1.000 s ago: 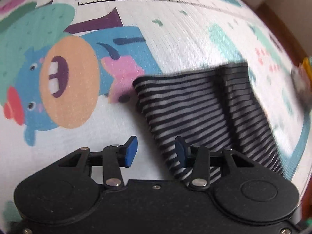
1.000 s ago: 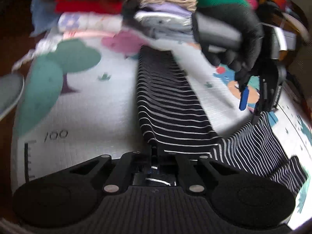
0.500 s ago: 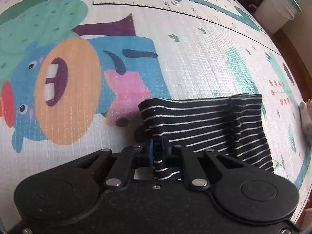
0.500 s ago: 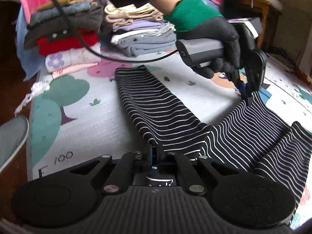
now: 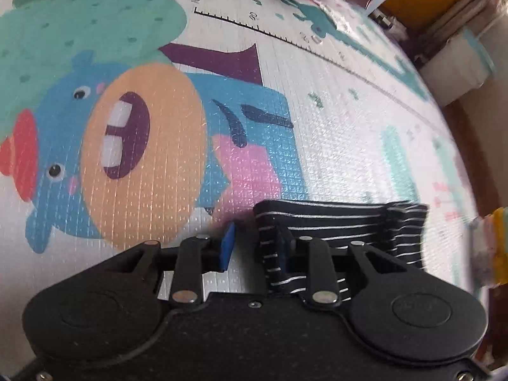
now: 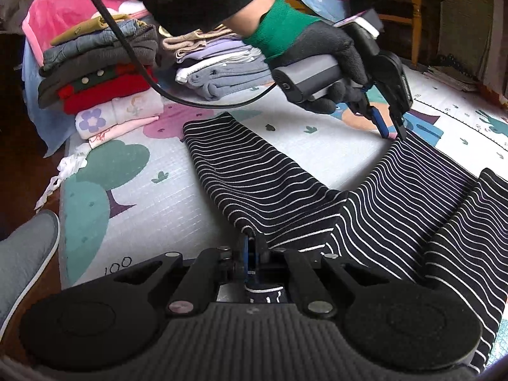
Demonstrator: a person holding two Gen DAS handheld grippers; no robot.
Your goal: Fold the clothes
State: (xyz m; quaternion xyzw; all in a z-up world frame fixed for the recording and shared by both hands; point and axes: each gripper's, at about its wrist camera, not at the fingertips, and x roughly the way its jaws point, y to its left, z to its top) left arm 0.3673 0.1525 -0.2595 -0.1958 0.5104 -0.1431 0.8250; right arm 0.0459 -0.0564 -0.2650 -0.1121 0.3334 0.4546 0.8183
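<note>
A black garment with thin white stripes (image 6: 254,174) lies spread on the cartoon play mat (image 6: 158,222), one long part running away and folded parts at the right. My right gripper (image 6: 252,254) is shut on its near edge. In the right wrist view a gloved hand (image 6: 317,44) holds my left gripper (image 6: 392,128) at the garment's far corner. In the left wrist view the left gripper (image 5: 255,247) is open, and the garment's corner (image 5: 333,225) drapes over its right finger.
Two stacks of folded clothes (image 6: 104,79) (image 6: 222,66) stand at the mat's far end. A grey shoe (image 6: 25,254) is off the mat at the left. A black cable (image 6: 206,101) hangs from the hand. A white bin (image 5: 457,70) stands beyond the mat.
My left gripper shut on the garment's corner half a second ago and has now opened, leaving the corner lying on the mat. The right gripper stays shut on the garment.
</note>
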